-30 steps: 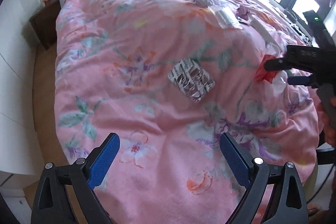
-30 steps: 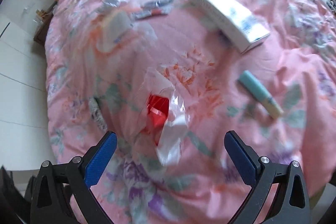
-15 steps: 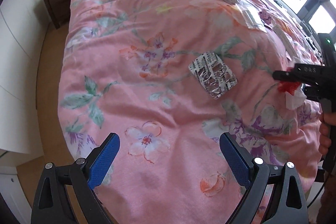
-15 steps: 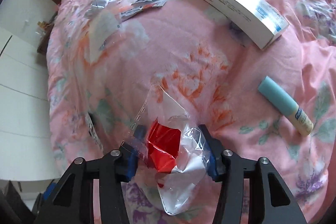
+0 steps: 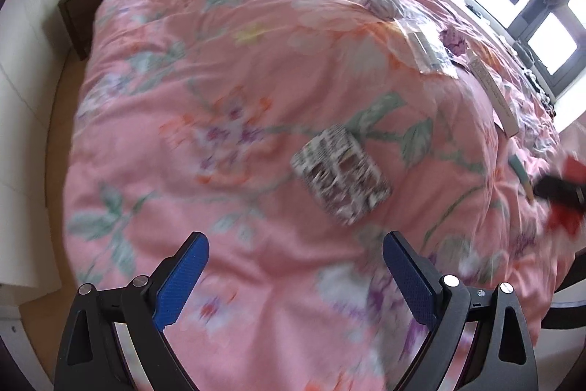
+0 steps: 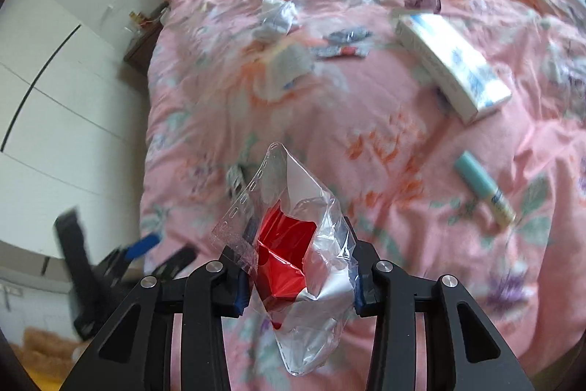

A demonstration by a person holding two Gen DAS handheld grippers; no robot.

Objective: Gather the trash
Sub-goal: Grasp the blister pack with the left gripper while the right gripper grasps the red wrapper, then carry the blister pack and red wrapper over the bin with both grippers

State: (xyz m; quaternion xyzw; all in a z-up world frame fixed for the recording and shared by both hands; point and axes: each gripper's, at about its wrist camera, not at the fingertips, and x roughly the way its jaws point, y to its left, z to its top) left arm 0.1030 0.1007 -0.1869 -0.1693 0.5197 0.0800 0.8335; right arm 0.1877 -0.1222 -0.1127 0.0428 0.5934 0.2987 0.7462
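Daylight from the window [image 5: 549,35], blown out white at the upper right of the left view, lights the pink bedspread [image 5: 256,79] evenly with soft shadows, while both fisheye views bend and darken toward their round edges and show motion blur, strongest low down and at the sides.

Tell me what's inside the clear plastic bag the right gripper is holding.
Inside the clear plastic bag, clamped in the right hand-held gripper, sits a crumpled red wrapper. Its lower part is hidden behind folded, glare-covered plastic, so whether anything else lies inside cannot be seen.
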